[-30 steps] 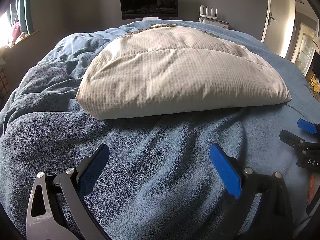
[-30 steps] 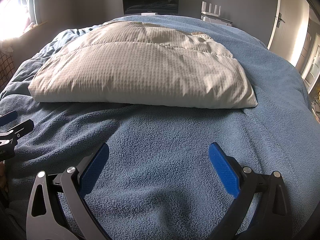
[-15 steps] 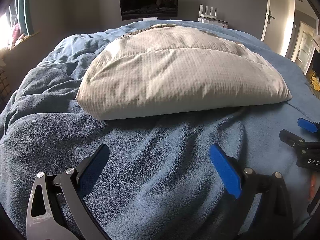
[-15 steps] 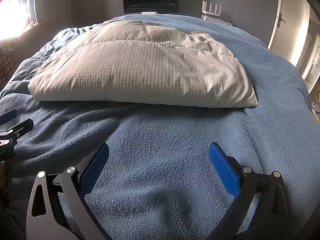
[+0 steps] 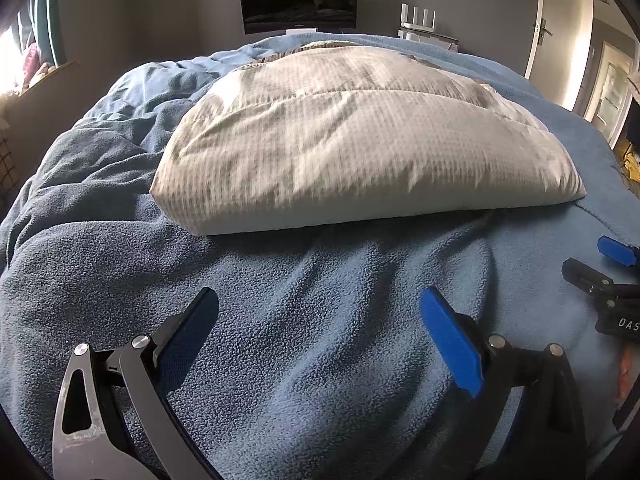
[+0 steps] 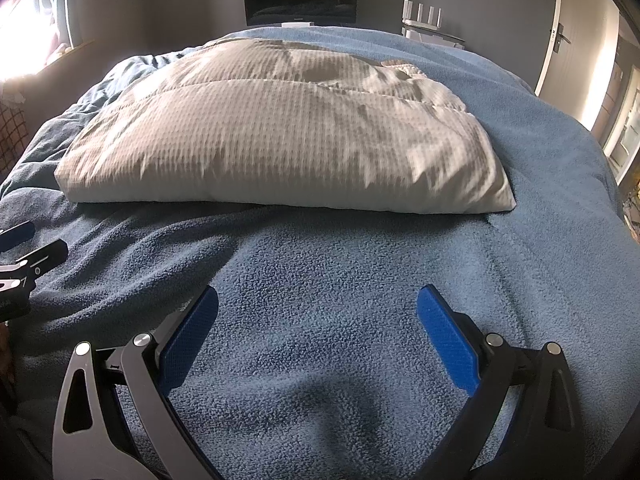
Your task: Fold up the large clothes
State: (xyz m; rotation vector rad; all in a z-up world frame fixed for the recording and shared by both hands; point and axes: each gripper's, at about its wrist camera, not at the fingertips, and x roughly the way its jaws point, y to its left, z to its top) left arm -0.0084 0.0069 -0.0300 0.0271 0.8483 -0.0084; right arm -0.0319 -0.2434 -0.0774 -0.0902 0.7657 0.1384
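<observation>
From my seat I see both grippers held low over the near edge of the bed, side by side. The left gripper [image 5: 318, 320] has its jaws spread wide with nothing between them but blue fleece blanket [image 5: 320, 360]. The right gripper [image 6: 318, 320] is the same: blue pads [image 6: 448, 344] far apart, gripping nothing, only fleece showing beneath them. In the left wrist view the right gripper's tip pokes in at the right border, and the left one shows at the left border of the right wrist view.

The folded cream garment [image 6: 280, 136] (quilted, puffy, with a fine check pattern) lies on the blanket toward the middle of the bed, its folded edge facing me and well apart from both sets of fingers. The blanket is rumpled along the bed's left edge. Beyond the far edge a dark monitor [image 5: 298, 0] hangs on the grey wall, with a white router [image 5: 418, 18] to its right.
</observation>
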